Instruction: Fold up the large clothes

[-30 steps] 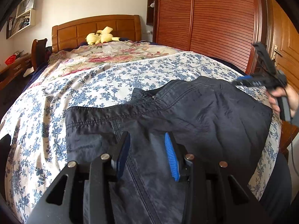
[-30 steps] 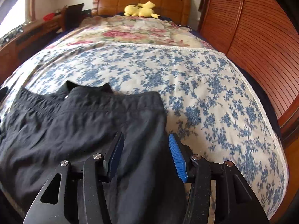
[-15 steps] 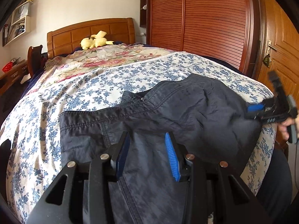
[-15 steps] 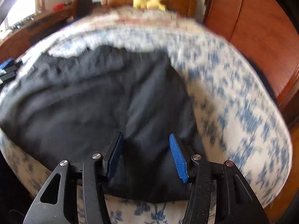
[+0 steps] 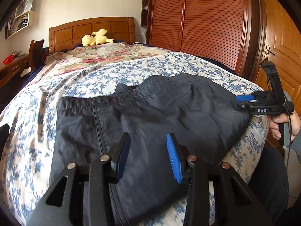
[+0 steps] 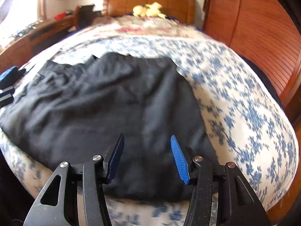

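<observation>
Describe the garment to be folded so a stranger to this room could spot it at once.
Start from the wooden bed with a yellow plush toy at its headboard. On the blue-flowered white sheet at the near end lies a pair of dark trousers, waistband toward the headboard. It is the only plain dark cloth on the patterned bedding.
</observation>
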The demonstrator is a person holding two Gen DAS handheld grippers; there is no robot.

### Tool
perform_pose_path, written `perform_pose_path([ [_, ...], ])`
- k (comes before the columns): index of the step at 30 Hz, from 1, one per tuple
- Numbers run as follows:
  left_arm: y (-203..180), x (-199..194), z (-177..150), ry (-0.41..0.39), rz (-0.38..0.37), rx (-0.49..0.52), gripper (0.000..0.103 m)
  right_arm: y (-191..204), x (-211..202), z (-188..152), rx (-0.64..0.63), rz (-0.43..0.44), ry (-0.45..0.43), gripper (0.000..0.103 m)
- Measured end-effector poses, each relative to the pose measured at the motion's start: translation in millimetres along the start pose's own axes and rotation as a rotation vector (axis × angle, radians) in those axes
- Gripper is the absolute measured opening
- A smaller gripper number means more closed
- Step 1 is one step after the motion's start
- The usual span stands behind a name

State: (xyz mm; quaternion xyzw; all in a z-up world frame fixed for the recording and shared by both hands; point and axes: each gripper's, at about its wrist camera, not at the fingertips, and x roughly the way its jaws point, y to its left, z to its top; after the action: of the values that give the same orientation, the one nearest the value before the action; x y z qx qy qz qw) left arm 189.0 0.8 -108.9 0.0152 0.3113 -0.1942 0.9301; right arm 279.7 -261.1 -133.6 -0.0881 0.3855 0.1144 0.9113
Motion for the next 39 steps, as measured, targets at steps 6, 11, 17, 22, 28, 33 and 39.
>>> perform_pose_path([
  [6,-2.5,-15.7,-17.3,0.022,0.047,-0.021,0.039,53.4,14.5,26.0,-0.083,0.129,-0.041,0.052],
  [11,10.3,-32.2,-31.4,0.044,0.138,-0.058,0.039,87.8,32.2,36.1,-0.128,0.236,-0.042,0.052],
  [17,35.1,-49.1,-46.8,0.074,0.244,-0.126,0.039,109.5,52.4,20.0,-0.189,0.3,-0.017,0.053],
  [22,50.5,-55.5,-59.0,0.103,0.299,-0.175,0.039,115.2,51.4,19.2,-0.231,0.274,-0.013,0.053],
  [28,64.5,-48.0,-75.0,0.181,0.359,-0.193,0.039,111.6,51.2,13.2,-0.237,0.273,-0.028,0.053],
  [33,69.6,-38.8,-91.3,0.223,0.365,-0.201,0.041,110.7,47.5,12.3,-0.252,0.269,-0.034,0.053],
  [39,81.8,-34.9,-94.4,0.217,0.38,-0.238,0.058,111.9,47.3,12.2,-0.257,0.265,-0.036,0.053],
])
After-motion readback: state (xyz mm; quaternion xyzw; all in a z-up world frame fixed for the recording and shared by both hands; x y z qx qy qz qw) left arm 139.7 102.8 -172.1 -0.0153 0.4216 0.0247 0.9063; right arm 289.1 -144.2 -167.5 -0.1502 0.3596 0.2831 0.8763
